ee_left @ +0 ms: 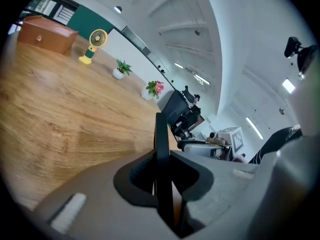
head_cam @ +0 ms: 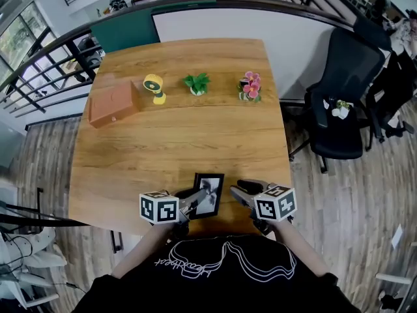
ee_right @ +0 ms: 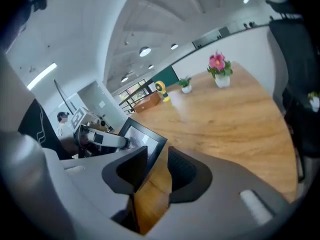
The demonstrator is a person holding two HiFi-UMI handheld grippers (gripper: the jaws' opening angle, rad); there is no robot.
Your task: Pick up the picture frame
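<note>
**Inspector:** Where is the picture frame (head_cam: pixel 208 194)?

**Recorder:** At the near edge of the table (head_cam: pixel 169 149), long axis upright. The left gripper (head_cam: pixel 203 195) is clamped on its edge, and that gripper's view shows the frame edge-on between the jaws.

**Inspector:** And the right gripper (head_cam: pixel 240 189)?

**Recorder:** Jaws apart with nothing between them. The frame is just beside it, to its left.

**Inspector:** Any obstructions?

**Recorder:** None, in my judgement — the wooden box (head_cam: pixel 114 103), fan (head_cam: pixel 155 88), plant (head_cam: pixel 197 83) and flowers (head_cam: pixel 249 87) stand well apart along the far side.
</note>
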